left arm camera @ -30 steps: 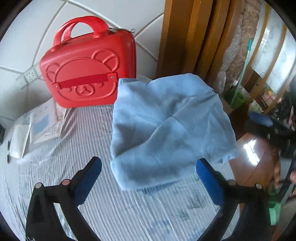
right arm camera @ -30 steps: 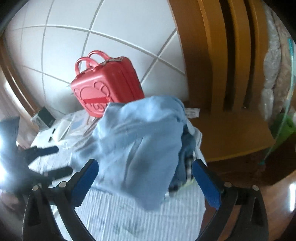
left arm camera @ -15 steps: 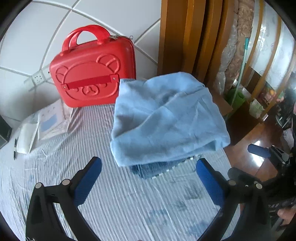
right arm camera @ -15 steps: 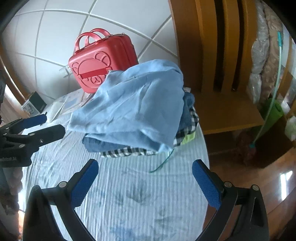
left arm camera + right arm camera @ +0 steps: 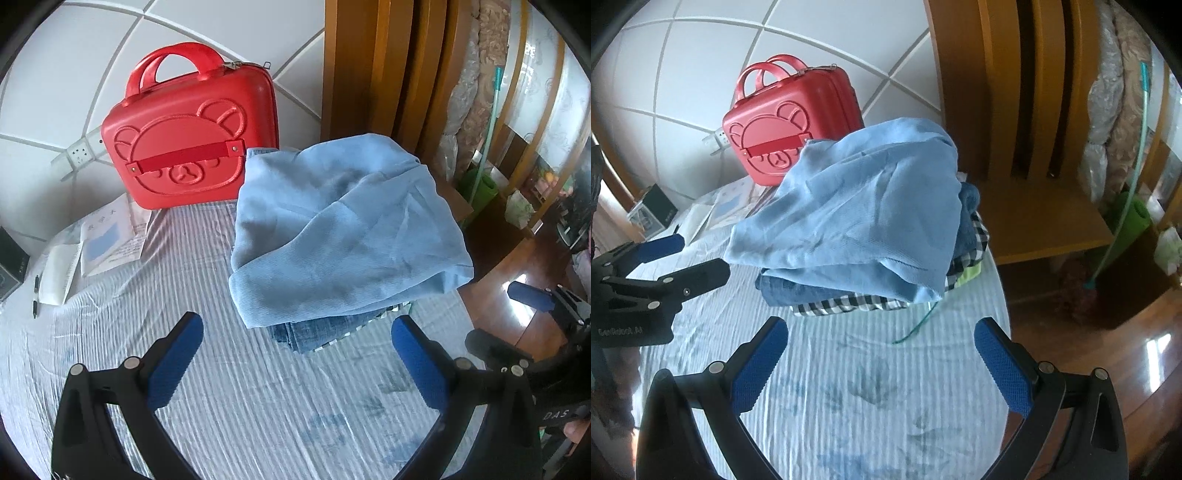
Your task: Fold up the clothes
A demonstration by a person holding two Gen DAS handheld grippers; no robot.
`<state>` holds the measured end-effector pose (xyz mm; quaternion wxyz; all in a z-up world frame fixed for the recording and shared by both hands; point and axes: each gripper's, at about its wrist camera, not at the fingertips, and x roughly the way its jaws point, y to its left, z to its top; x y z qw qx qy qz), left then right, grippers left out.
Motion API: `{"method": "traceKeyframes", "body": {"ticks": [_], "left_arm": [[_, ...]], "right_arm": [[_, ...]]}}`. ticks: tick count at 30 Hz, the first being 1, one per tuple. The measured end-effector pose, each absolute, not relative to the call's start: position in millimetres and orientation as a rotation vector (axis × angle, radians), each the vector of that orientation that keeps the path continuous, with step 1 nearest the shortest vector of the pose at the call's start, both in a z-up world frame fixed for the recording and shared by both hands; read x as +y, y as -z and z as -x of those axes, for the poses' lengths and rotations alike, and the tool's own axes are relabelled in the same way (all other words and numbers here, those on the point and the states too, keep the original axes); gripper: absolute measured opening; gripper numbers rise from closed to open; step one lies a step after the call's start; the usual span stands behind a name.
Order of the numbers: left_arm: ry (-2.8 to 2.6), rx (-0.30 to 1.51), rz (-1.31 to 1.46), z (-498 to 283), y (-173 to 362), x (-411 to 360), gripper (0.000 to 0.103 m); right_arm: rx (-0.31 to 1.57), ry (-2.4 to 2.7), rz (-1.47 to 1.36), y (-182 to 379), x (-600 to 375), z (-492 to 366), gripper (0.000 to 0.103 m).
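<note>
Hovering over bare ribbed bedsheet (image 5: 258,406), the left gripper (image 5: 295,354) and right gripper (image 5: 879,354) both had fingers spread apart, gripping nothing. Beyond them the soft light-blue garment (image 5: 857,221) draped a folded stack at the bed's far right edge, beside a glossy red case (image 5: 192,147).

Soft daylight, both my views sharp mid-frame, fisheye-bent at edges.
Light comes from my right: glare patch on floor (image 5: 511,291) & again in rt view (image 5: 1156,347). Wall (image 5: 701,74) bright, grout lines bowed. Cloth (image 5: 343,236) evenly lit, soft shadow under its front edge. Corners vignette to black; far-left edge of rt view dim, smeared.
</note>
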<state>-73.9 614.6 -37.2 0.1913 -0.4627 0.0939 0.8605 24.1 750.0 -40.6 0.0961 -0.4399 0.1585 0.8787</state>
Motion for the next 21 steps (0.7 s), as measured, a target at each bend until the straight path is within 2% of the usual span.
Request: {"method": "traceKeyframes", "body": {"ticks": [21], "left_arm": [[-2.417,0.238,1.31,76.6,39.5,611.6,0.103]], "right_arm": [[0.45,-2.62,1.313,38.4,751.7,-17.1,0.103]]}}
